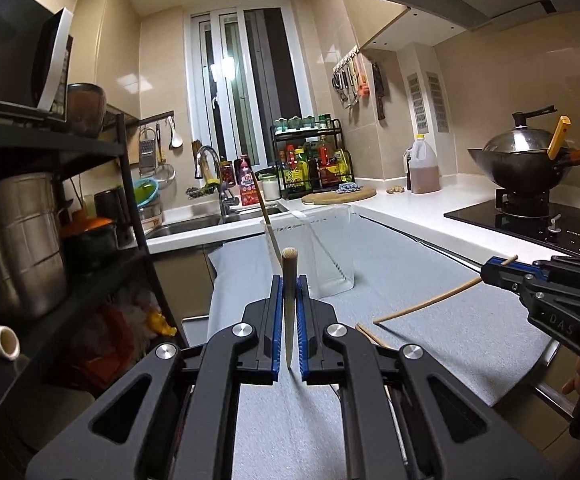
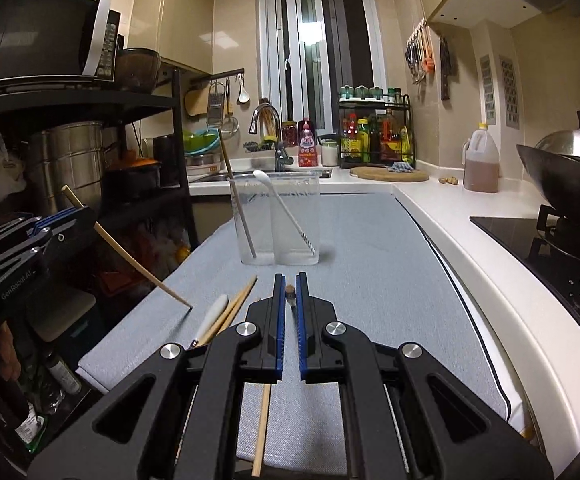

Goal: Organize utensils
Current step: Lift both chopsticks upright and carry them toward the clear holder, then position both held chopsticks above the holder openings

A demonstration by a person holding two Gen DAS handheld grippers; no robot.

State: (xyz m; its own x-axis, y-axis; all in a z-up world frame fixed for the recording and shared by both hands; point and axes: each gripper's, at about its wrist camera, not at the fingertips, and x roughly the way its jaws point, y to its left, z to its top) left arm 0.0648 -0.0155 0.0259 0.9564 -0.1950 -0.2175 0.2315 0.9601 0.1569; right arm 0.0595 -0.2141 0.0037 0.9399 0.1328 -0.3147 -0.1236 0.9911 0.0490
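left gripper [image 1: 289, 312]: jaws narrow, pinched on one chopstick [image 1: 288, 300]; it stands steeply, blunt end up, tapered tip low, just above the grey mat [image 1: 430, 280].
right gripper [image 2: 289, 304]: jaws narrow, pinched on a second chopstick [image 2: 263, 420]; its butt shows between the pads, the shaft runs back under the gripper body.
cup [image 2: 275, 220]: clear plastic, upright, mid-mat, far of both grippers; already holds one chopstick [image 2: 235, 184] leaning left and a white spoon [image 2: 281, 204] leaning right.
loose items: a chopstick pair [image 2: 233, 306] and a white-handled utensil [image 2: 211, 316] lie on the mat near-left, just beside the right gripper.
risk 1: thin round sticks in a narrow pinch, so either could swivel or slide out if swung fast; grip on each sits off-centre.
risk 2: cup looks light and tall; a tip striking the rim or the leaning contents could tip it or shove it along the surface.
risk 3: both grippers heading for one opening could clash, so go one at a time.
risk 4: the long tail under the right gripper could sweep the loose items off the near edge.
look: pale wood, slim, tapered, matte; light and rigid.
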